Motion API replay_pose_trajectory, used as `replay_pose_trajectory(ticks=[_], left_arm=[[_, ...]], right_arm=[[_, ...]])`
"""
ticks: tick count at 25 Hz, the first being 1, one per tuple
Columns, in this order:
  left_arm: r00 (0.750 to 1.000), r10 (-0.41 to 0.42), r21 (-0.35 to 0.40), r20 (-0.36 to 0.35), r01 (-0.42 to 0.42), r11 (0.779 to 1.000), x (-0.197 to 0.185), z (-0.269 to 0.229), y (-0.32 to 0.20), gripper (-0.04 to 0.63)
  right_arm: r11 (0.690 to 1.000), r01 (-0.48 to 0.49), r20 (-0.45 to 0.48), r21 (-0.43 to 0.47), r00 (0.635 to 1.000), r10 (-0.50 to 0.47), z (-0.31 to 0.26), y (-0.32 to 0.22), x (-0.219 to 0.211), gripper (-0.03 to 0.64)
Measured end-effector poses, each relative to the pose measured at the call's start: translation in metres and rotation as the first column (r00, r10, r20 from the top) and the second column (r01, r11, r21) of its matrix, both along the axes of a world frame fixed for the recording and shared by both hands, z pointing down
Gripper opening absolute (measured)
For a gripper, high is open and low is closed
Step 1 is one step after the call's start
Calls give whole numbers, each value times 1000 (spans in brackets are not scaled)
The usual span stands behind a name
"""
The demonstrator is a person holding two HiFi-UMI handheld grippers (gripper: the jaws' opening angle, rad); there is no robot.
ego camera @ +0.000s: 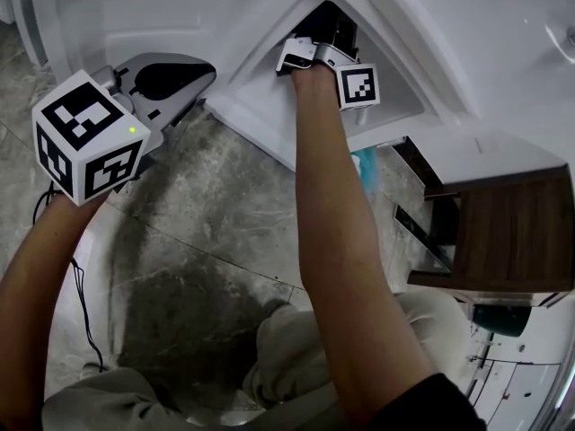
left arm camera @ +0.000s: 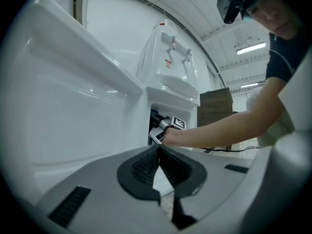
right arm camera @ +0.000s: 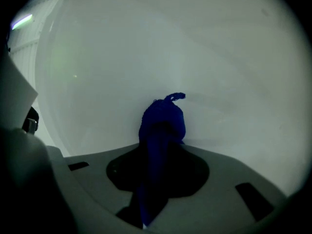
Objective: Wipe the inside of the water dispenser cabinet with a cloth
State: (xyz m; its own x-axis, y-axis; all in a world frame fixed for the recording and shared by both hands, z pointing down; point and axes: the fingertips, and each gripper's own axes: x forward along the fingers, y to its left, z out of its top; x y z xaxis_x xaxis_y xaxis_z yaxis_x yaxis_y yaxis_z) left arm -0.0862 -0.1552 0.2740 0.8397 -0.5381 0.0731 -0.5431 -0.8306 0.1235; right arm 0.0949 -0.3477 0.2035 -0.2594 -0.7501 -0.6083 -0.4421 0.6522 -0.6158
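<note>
**Head view.** The left tool [ego camera: 193, 81] is level above the grey stone floor [ego camera: 207, 232]. Its tip is just beside the lower edge of the open white door [ego camera: 180, 7]. The right tool [ego camera: 325, 27] is inside the cabinet [ego camera: 395, 106] of the water dispenser [ego camera: 449, 25]. Its marker cube and the forearm behind it remain outside the opening. A dark wooden unit [ego camera: 512, 232] stands near the dispenser, on the right of this view.

**Left gripper view.** The left tool [left arm camera: 159, 149] is clenched, its pads meeting at the tips with nothing between them. The door [left arm camera: 73, 106] fills the left of this view. Beyond it, the right tool [left arm camera: 168, 126] reaches into the cabinet opening [left arm camera: 157, 112] below the taps.

**Right gripper view.** The right tool [right arm camera: 158, 150] is clamped on a dark blue cloth [right arm camera: 162, 123]. The bunched end of the cloth projects past the jaws against the white inner wall [right arm camera: 219, 82] of the cabinet.
</note>
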Motion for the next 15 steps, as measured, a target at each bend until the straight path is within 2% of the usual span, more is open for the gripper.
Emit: replay_pose_trajectory(ticks=[4, 7, 11, 15], left_arm=[[1000, -3, 0, -5, 3, 1000, 0, -2, 0, 8], [1000, -8, -3, -7, 8, 1000, -2, -1, 0, 8], [1000, -10, 0, -5, 10, 1000, -5, -1, 0, 8], [1000, 2, 1, -19, -2, 1000, -1, 1, 0, 8]], right_arm=[[996, -79, 72, -36, 994, 81, 7, -3, 16, 86], [991, -130, 53, -43, 990, 132, 13, 2, 20, 86], [976, -205, -73, -73, 977, 200, 18, 9, 10, 86], [954, -283, -266, -102, 931, 249, 29, 20, 5, 86]])
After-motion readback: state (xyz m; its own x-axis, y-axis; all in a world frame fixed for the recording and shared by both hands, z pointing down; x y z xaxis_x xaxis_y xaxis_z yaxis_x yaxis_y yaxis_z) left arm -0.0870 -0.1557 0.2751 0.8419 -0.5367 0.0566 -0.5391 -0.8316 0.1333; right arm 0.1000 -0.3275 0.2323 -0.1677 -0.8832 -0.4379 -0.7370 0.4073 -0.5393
